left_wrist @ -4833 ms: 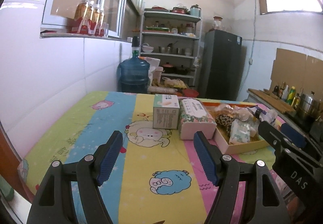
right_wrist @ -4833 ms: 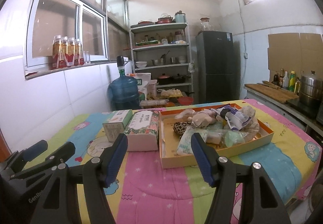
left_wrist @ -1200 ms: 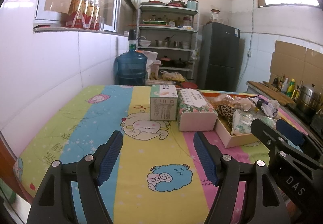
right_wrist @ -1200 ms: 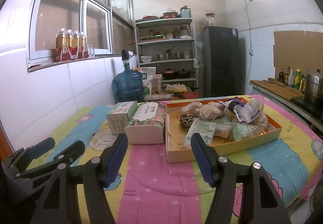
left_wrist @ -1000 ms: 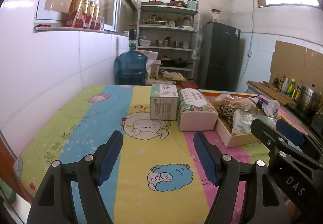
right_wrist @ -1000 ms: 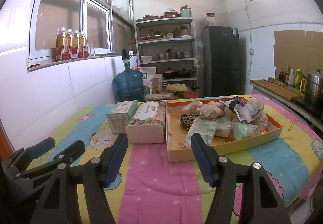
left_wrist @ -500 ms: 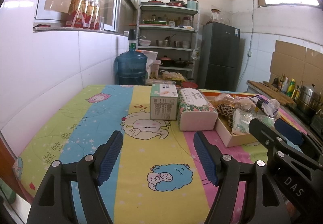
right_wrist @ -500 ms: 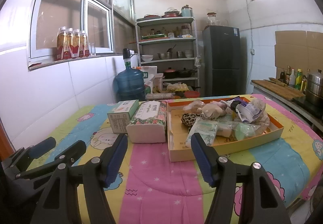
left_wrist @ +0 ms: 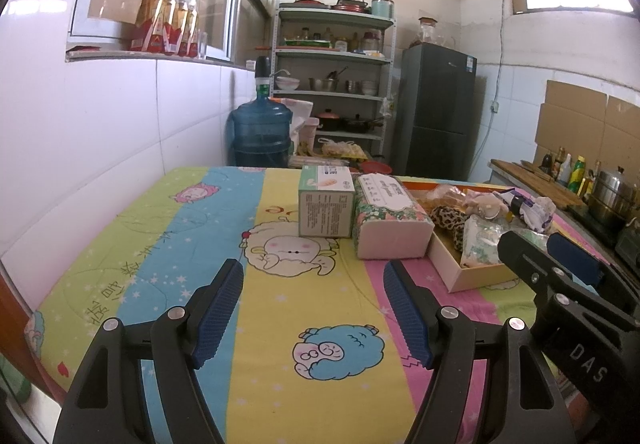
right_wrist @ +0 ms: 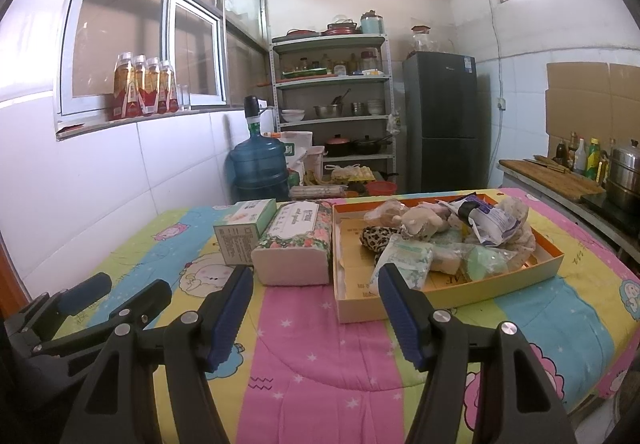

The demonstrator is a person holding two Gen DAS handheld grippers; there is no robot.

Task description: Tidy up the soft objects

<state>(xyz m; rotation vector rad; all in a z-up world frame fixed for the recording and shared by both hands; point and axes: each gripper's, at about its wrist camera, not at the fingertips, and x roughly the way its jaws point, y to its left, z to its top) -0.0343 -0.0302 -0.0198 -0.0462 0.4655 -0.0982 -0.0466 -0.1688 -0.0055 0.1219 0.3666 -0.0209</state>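
Soft packets and plush pieces (right_wrist: 448,240) fill the shallow orange cardboard tray (right_wrist: 472,290), right of your green carton (right_wrist: 244,230) and floral tissue pack (right_wrist: 296,244). Your left gripper (left_wrist: 314,310) and right gripper (right_wrist: 316,310) hover wide apart, holding nothing.

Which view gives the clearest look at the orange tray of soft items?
The right wrist view: the orange tray shows whole, all four walls and its heap of soft items. The left wrist view catches it at the right side, partly hidden by the right gripper.
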